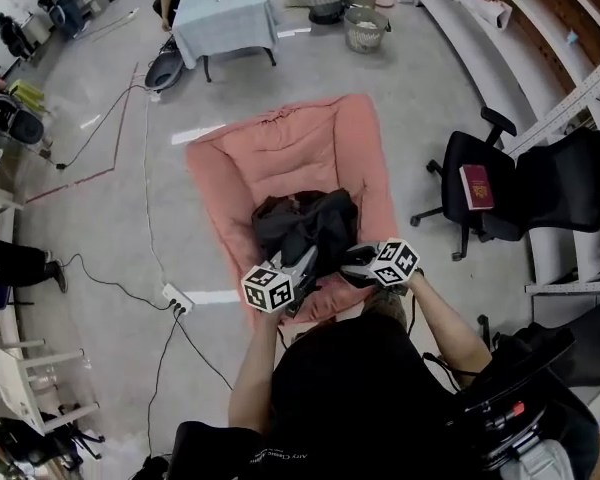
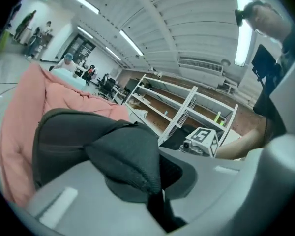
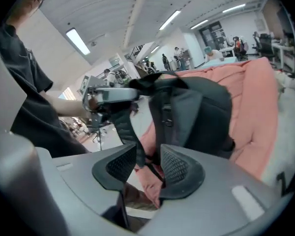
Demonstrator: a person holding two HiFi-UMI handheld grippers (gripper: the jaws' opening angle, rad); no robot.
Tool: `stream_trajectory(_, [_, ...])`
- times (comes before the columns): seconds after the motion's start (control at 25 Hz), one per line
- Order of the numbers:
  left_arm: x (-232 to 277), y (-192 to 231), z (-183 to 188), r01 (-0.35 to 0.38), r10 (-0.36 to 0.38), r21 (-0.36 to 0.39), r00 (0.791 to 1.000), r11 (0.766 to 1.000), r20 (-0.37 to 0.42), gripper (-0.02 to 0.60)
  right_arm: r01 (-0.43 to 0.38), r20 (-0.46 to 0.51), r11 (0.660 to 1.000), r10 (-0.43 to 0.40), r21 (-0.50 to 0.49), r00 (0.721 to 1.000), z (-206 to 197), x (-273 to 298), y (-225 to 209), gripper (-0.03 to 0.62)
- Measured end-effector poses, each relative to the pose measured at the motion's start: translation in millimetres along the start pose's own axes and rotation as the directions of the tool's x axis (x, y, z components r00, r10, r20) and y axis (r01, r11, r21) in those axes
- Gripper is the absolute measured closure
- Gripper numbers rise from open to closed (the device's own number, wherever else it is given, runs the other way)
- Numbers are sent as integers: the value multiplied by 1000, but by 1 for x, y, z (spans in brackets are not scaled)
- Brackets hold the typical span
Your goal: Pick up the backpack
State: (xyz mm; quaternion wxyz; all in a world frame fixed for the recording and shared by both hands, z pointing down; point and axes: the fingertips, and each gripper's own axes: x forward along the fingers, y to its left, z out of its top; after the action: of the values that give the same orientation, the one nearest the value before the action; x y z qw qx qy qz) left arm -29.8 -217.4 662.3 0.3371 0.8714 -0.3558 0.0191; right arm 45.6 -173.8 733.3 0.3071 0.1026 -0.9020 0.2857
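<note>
A black backpack [image 1: 305, 223] lies on a big pink cushion [image 1: 280, 153] on the floor, at the cushion's near end. My left gripper [image 1: 302, 268] is at the pack's near edge, shut on its padded shoulder strap [image 2: 125, 163], which fills the space between the jaws. My right gripper [image 1: 352, 264] sits just to the right of it, also against the pack's near side. In the right gripper view, my right gripper [image 3: 148, 165] stands open, and a thin black strap [image 3: 146, 157] hangs in the gap without the pads pressing on it. The pack's body [image 3: 196, 112] rises behind.
A black office chair [image 1: 540, 183] with a red book [image 1: 477, 186] on its seat stands at the right. A power strip [image 1: 177, 299] with cables lies on the floor at the left. A cloth-covered table [image 1: 225, 16] and baskets [image 1: 365, 28] are far back.
</note>
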Motion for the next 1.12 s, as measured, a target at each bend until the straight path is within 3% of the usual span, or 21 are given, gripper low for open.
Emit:
stream_trajectory(0.12, [-14, -3, -6, 7, -8, -22, 1000, 1000, -21, 563, 98, -3, 995, -98, 10, 995, -4, -5, -44, 347])
stream_trajectory(0.24, [-22, -15, -19, 23, -25, -50, 999, 998, -33, 561, -2, -4, 1000, 2, -9, 1000, -2, 11, -43, 326])
stream_trajectory(0.4, [-32, -29, -36, 43, -46, -75, 998, 996, -46, 562, -217, 30, 975, 219, -46, 975, 20, 52, 0, 379])
stream_trajectory(0.44, [-36, -31, -38, 47, -52, -84, 997, 995, -50, 567, -245, 46, 969, 247, -37, 968, 26, 62, 9, 368])
stream_trajectory(0.52, [-45, -33, -36, 60, -64, -122, 998, 991, -25, 574, -272, 76, 962, 271, 3, 960, 30, 77, 16, 440])
stream_trajectory(0.6, [-52, -35, -24, 85, -78, -182, 996, 980, 42, 575, -288, 78, 957, 285, 37, 955, 24, 87, 20, 501])
stream_trajectory(0.68, [-56, -36, -13, 106, -83, -223, 990, 969, 110, 574, -312, 55, 948, 310, 55, 949, 12, 95, 29, 502])
stream_trajectory(0.76, [-59, -33, -9, 97, -59, -237, 985, 967, 164, 574, -374, 57, 923, 370, 93, 927, 5, 99, 44, 496])
stream_trajectory(0.88, [-67, -24, -3, 61, -16, -227, 980, 972, 198, 574, -513, 69, 841, 510, 171, 858, 6, 93, 73, 501])
stream_trajectory(0.92, [-66, -24, -1, 62, -18, -221, 981, 973, 195, 574, -529, 52, 829, 529, 183, 847, 2, 89, 77, 507])
stream_trajectory(1.04, [-57, -32, 0, 108, -68, -221, 981, 969, 180, 574, -457, -59, 874, 471, 168, 880, -32, 90, 69, 503])
stream_trajectory(1.12, [-53, -41, -2, 137, -104, -213, 981, 967, 163, 574, -409, -77, 893, 428, 187, 900, -51, 96, 65, 505])
